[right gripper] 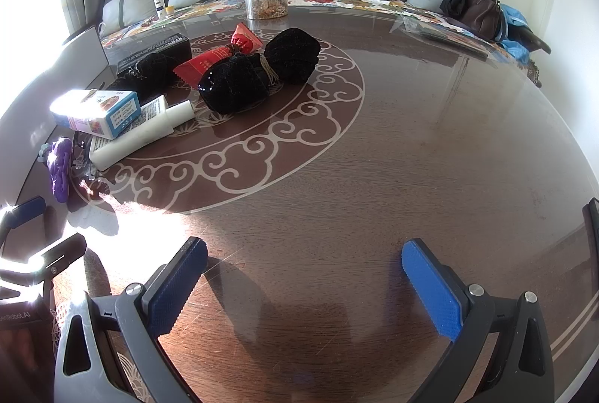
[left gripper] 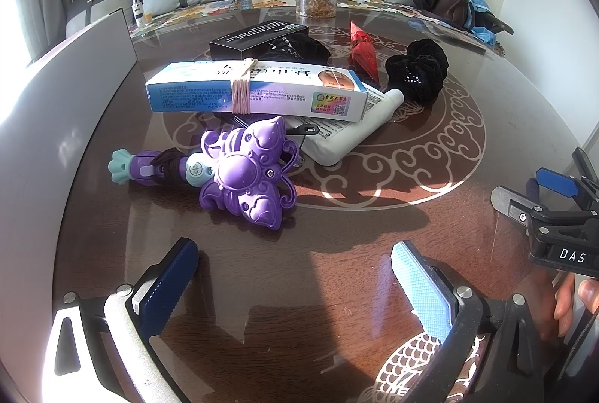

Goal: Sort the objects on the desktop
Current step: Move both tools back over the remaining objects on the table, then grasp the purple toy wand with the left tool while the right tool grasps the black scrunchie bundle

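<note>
Cluttered objects [left gripper: 258,92] on table centre

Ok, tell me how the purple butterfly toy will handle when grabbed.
The purple butterfly toy looks like rigid moulded plastic, so probably stiff and light. Its flat wings should stop rolling. The glossy table may let it slide if nudged.

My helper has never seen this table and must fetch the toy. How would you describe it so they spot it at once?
On the round brown patterned table, look at the near edge of the clutter, just in front of the long blue-and-white cardboard box. The purple plastic butterfly-shaped toy wand lies flat there. Nothing else is purple, and its handle has a teal end.
</note>
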Demonstrator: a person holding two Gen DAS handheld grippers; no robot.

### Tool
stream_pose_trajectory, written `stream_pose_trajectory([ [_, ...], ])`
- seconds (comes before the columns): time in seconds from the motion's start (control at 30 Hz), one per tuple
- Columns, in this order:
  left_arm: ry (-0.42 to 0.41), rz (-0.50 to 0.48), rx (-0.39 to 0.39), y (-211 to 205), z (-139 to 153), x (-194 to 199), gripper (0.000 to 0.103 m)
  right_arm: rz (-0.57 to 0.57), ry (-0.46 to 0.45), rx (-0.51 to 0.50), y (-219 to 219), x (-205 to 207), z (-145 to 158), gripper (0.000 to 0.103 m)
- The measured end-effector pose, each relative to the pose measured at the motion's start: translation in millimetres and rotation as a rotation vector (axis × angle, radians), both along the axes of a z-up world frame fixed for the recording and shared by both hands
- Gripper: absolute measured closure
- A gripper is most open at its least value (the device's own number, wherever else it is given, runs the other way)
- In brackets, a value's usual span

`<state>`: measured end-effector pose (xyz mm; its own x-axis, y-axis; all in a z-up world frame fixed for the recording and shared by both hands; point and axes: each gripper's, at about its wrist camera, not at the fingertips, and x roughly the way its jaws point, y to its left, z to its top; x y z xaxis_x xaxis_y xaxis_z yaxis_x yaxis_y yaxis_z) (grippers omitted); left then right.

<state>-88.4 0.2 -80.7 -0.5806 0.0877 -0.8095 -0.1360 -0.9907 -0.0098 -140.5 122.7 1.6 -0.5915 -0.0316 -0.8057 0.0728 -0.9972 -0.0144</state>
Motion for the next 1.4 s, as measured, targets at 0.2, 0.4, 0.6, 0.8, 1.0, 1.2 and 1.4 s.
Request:
stream_pose_trajectory([
  [0.2,-0.027,0.017,0.042,-9.7,4.6,8.7,0.000,0.000,0.000,0.000,-0.2,0.1,0.0,0.000],
  [0.4,0.105,0.197,0.230,-33.2,47.1,-8.1,0.000,0.000,0.000,0.000,-0.3,0.2,0.0,0.000],
  [0.6,-0.036,0.291,0.011,-29.0,28.0,-62.3,0.000,0.000,0.001,0.000,-0.4,0.3,0.1,0.000],
  [0.8,-0.055,0.269,0.002,-54.5,10.2,-17.5,0.000,0.001,0.001,0.000,-0.4,0.5,0.2,0.000],
  [1.0,-0.002,0.239,0.046,-58.4,18.0,-4.4,0.000,0.001,0.001,0.000,-0.4,0.7,0.2,0.000],
  [1.2,-0.066,0.297,-0.015,-49.4,1.8,-39.8,0.000,0.001,0.001,0.000,-0.4,0.9,0.4,0.000],
  [1.4,-0.015,0.205,-0.015,-53.3,0.1,-30.1,0.009,0.001,0.001,0.000,-0.4,1.1,0.5,0.000],
])
